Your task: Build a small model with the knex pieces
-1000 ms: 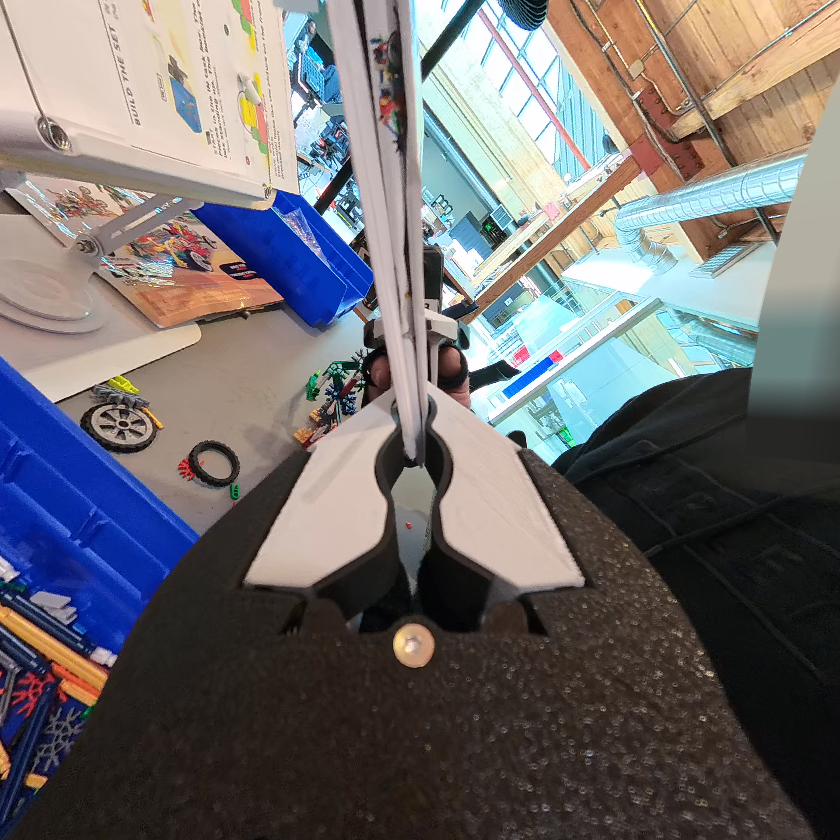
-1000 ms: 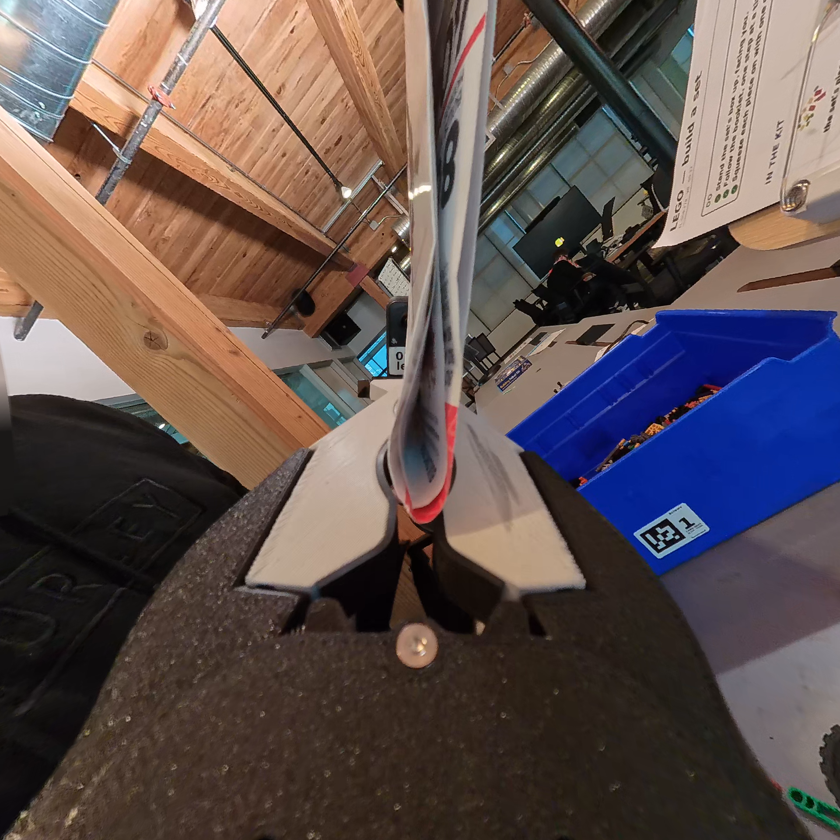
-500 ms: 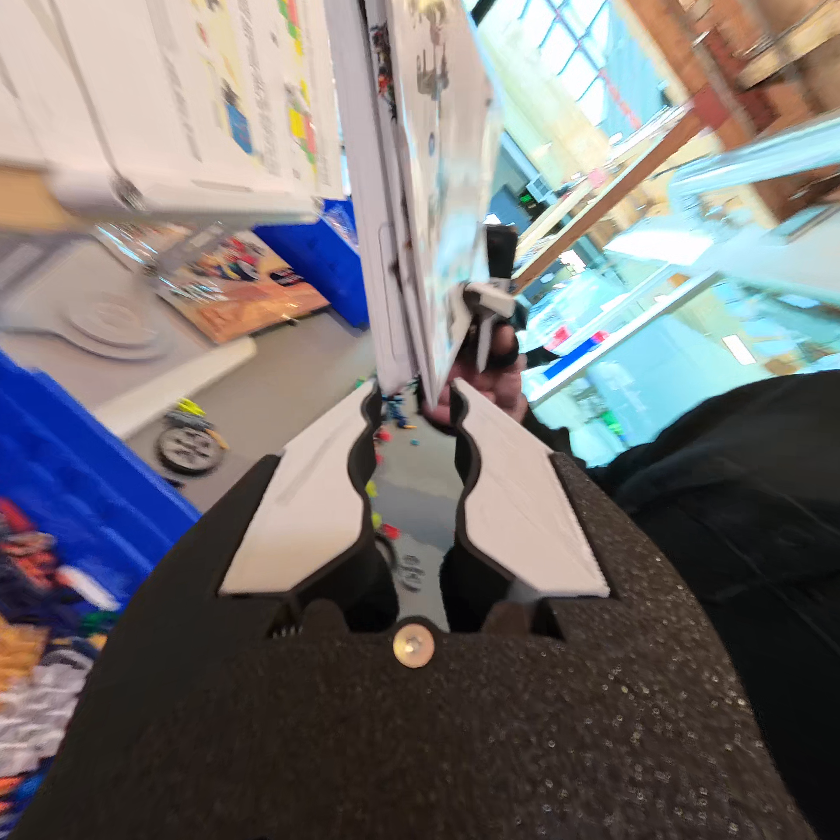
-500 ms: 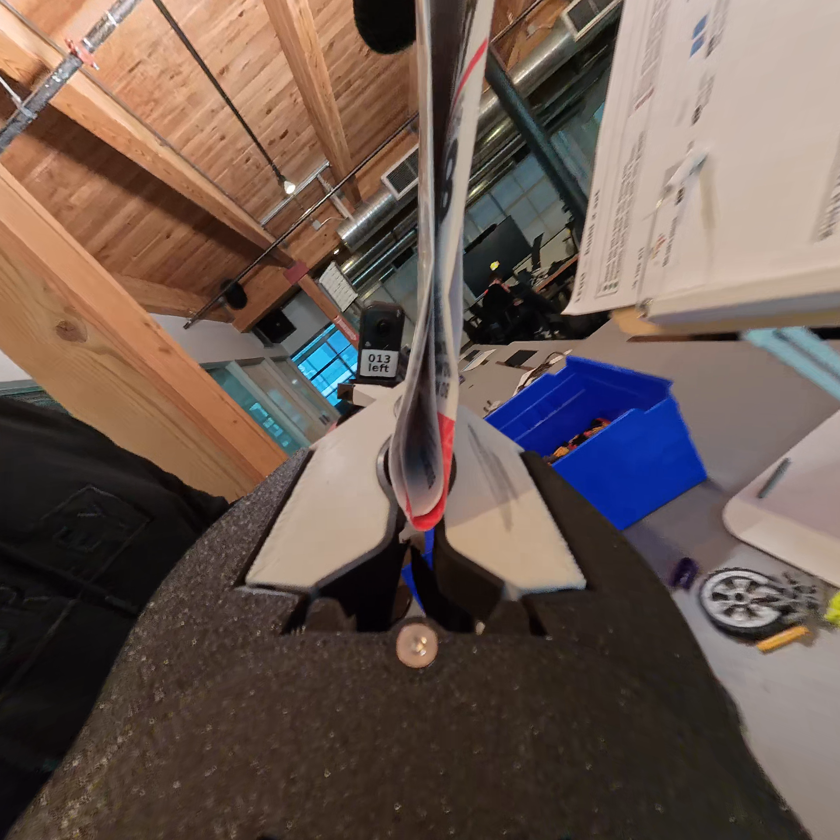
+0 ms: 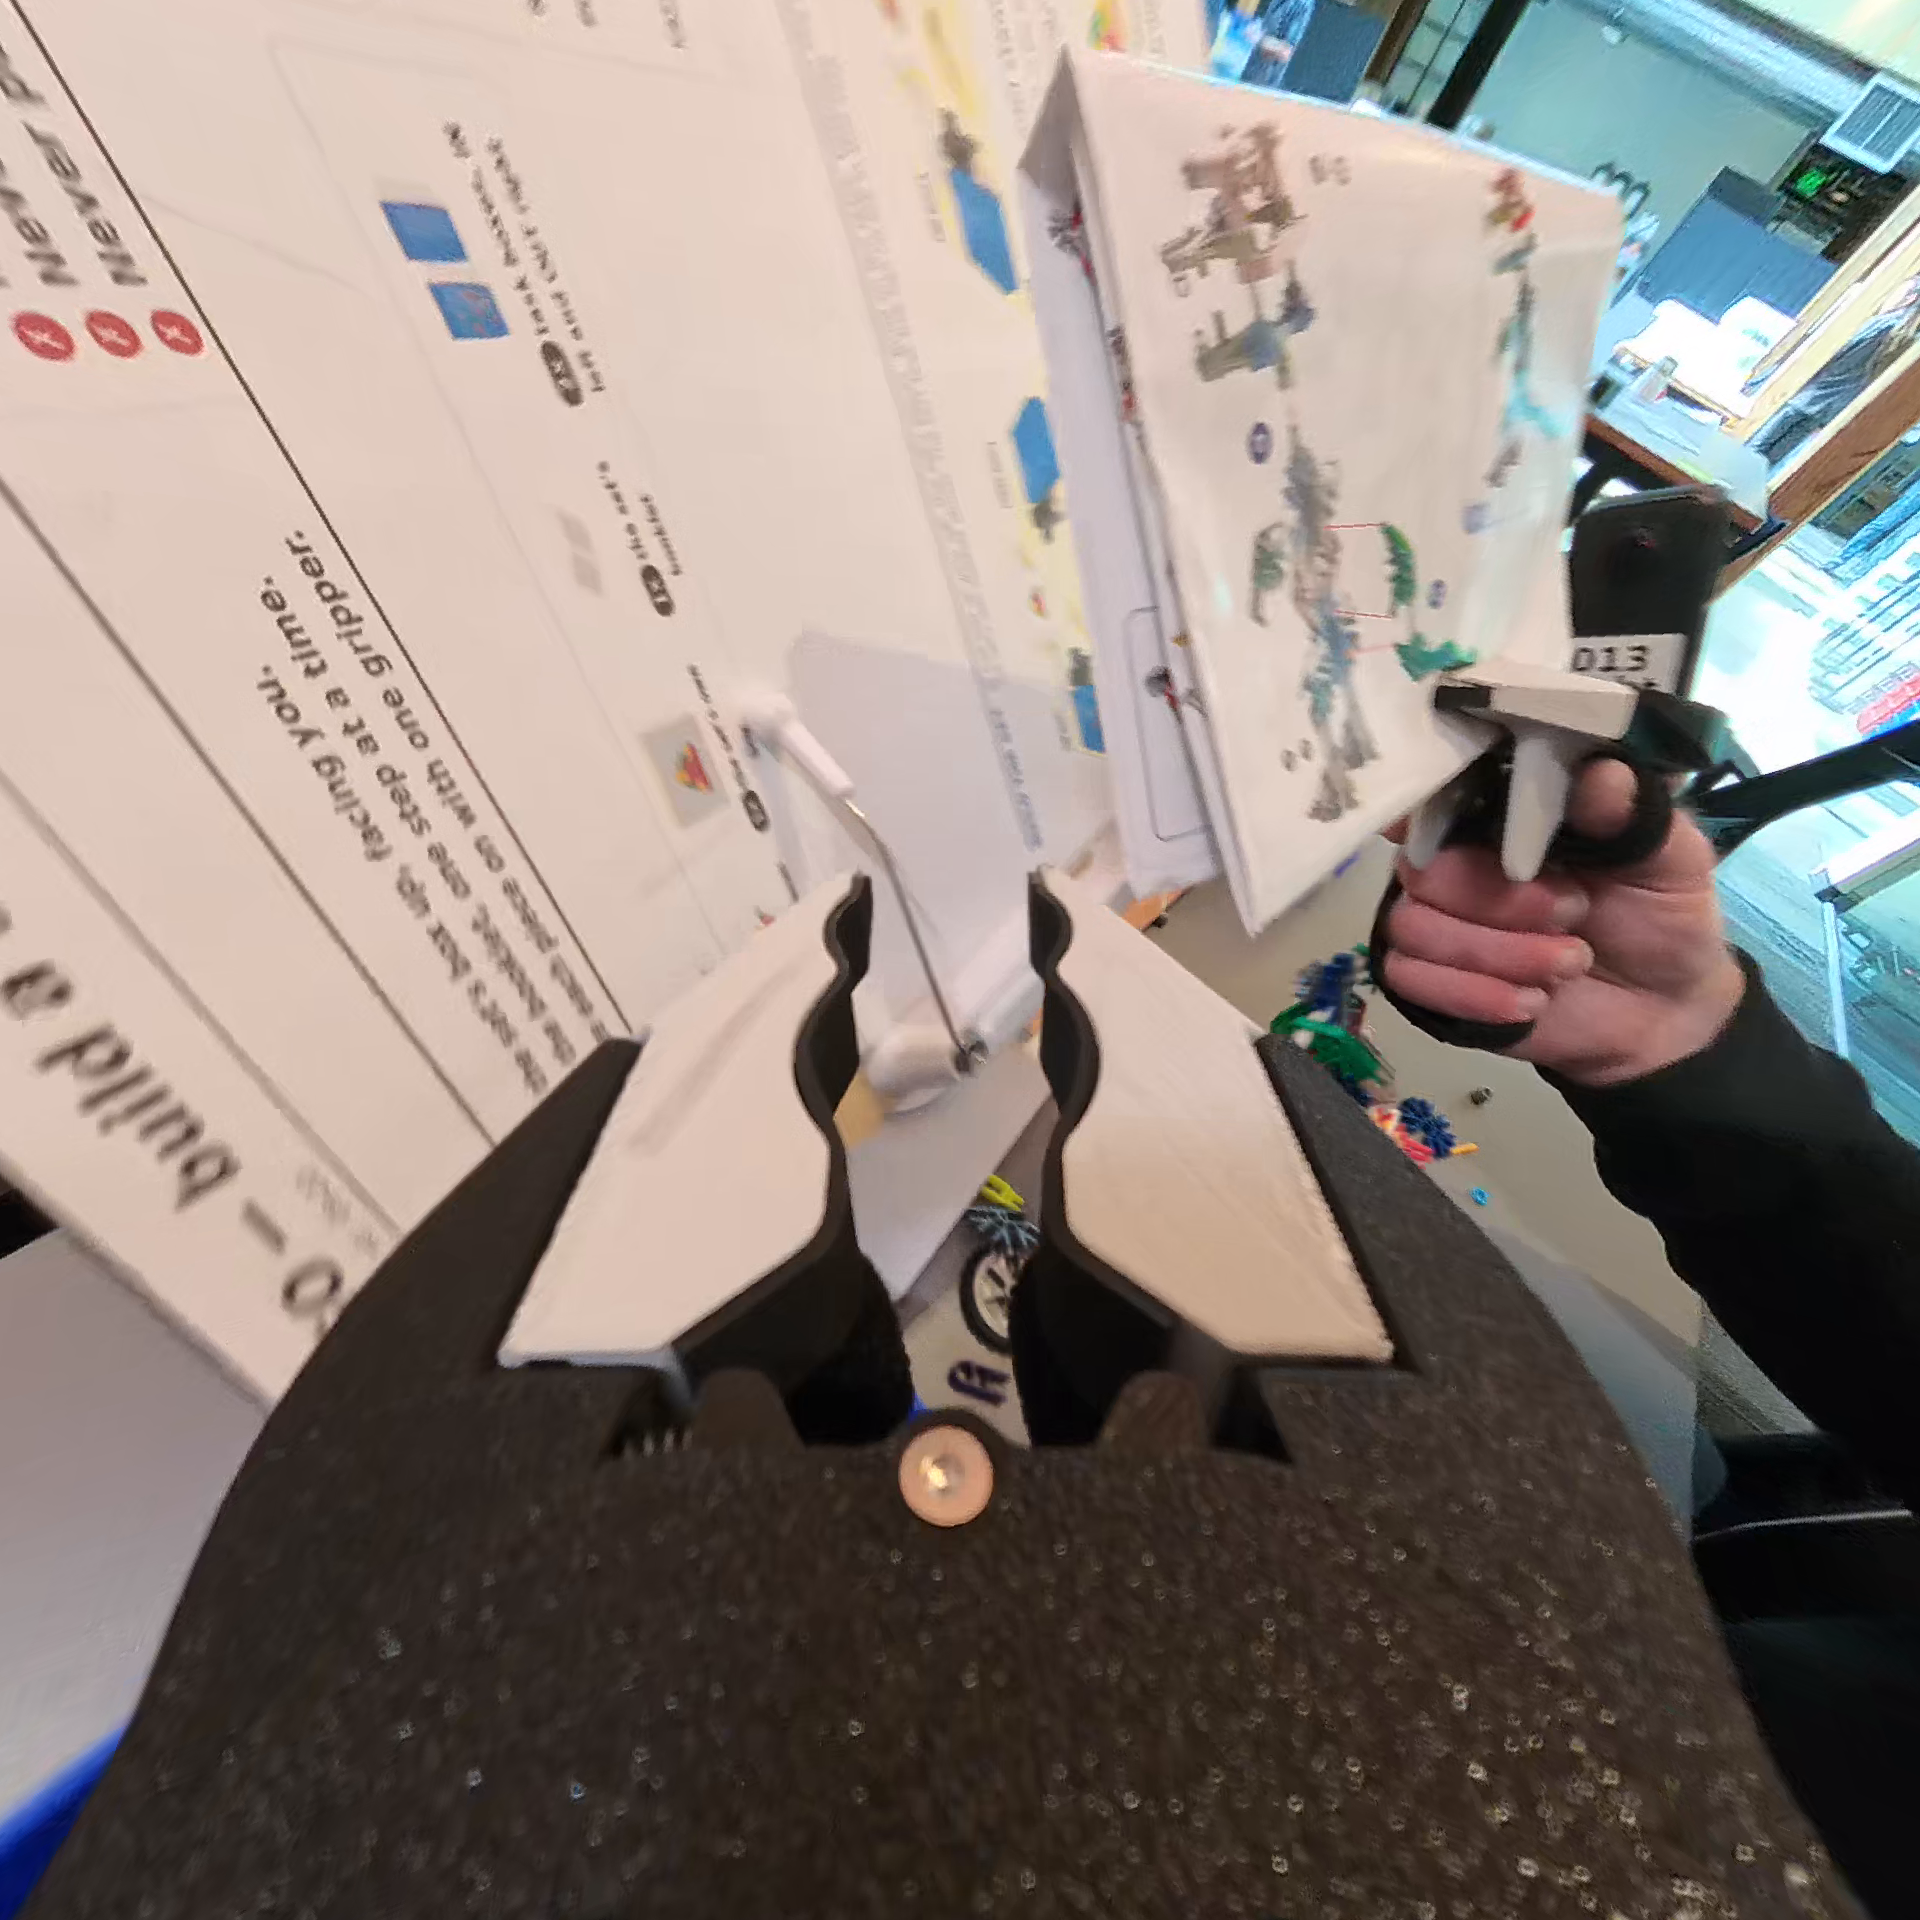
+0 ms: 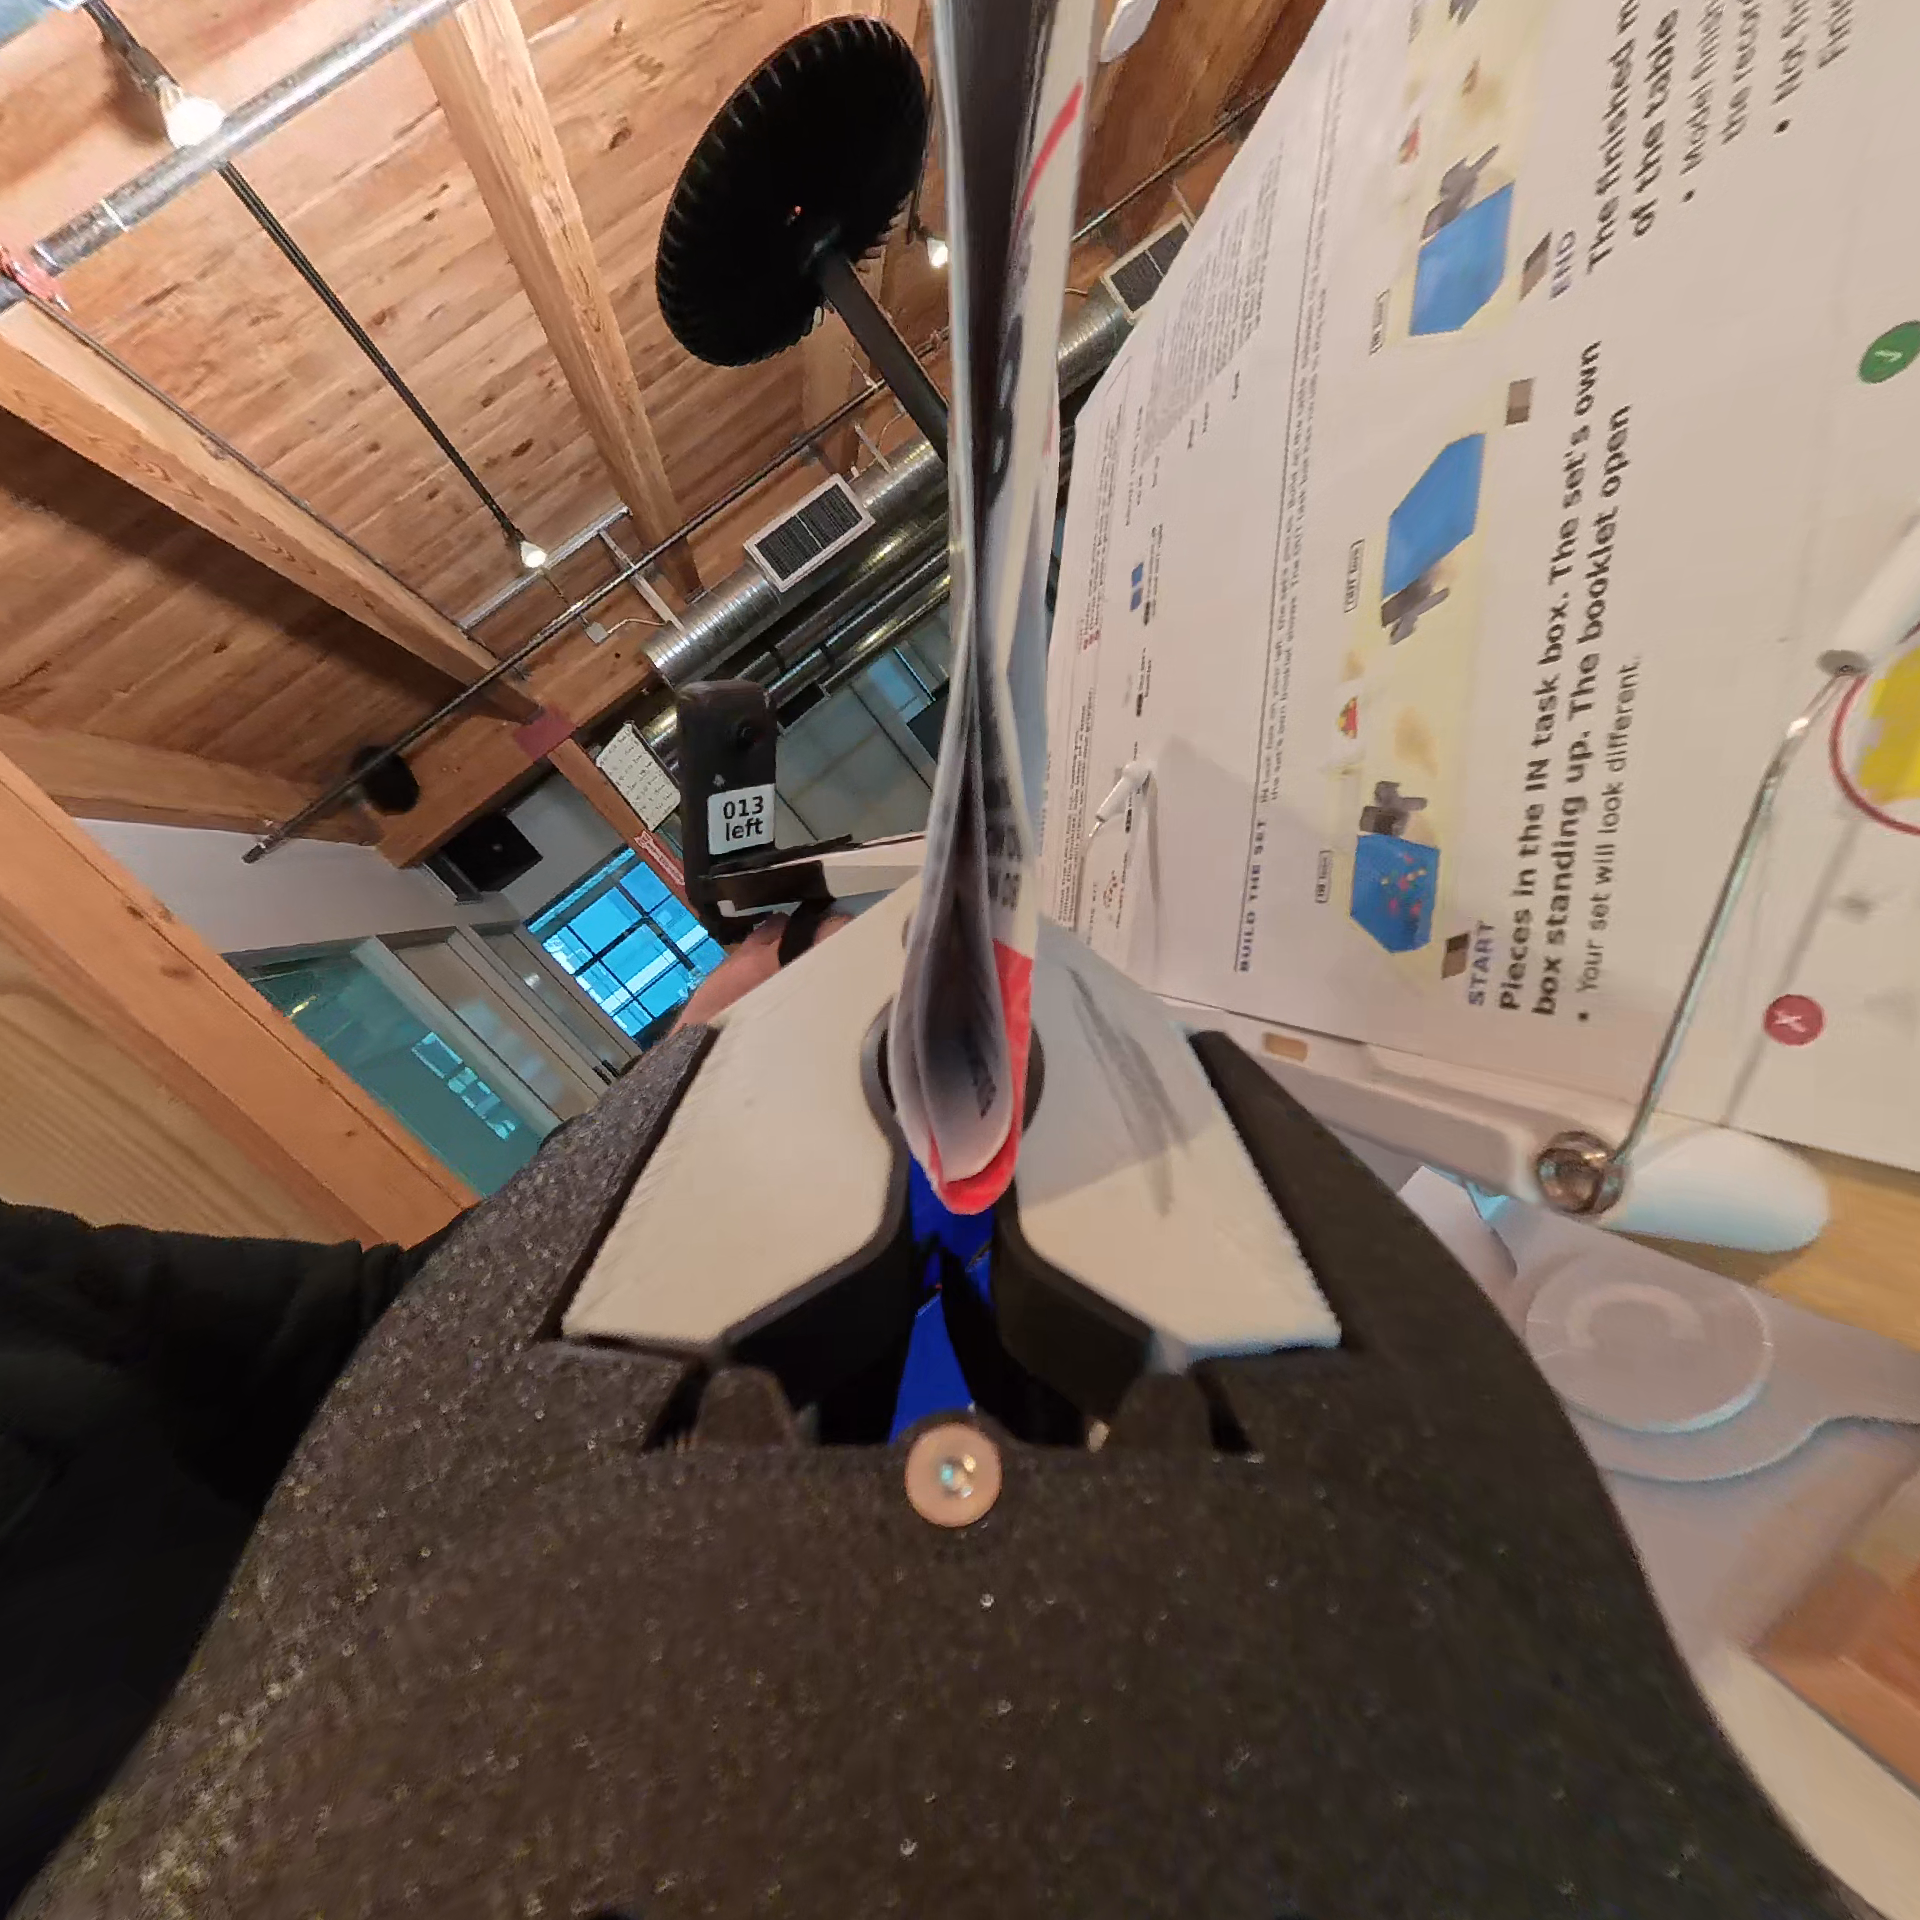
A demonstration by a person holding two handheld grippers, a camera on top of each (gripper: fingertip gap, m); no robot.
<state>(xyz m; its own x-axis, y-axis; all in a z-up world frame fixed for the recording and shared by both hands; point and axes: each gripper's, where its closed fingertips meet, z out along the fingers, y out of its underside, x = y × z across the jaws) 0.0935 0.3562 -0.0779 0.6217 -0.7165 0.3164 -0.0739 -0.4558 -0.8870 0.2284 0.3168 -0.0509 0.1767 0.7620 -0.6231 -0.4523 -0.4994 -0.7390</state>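
1. The right gripper [image 6: 961, 1049] is closed on the lower edge of a thin booklet [image 5: 1320, 468], which stands up from its fingers.
2. The left gripper [image 5: 945, 914] has its jaws apart and holds nothing.
3. Just behind the left gripper stands a white instruction sheet [image 5: 436, 436] on a white stand [image 6: 1621, 1164].
4. Small colourful building pieces [image 5: 1340, 1049] lie on the grey table [image 5: 1174, 997] below the booklet.
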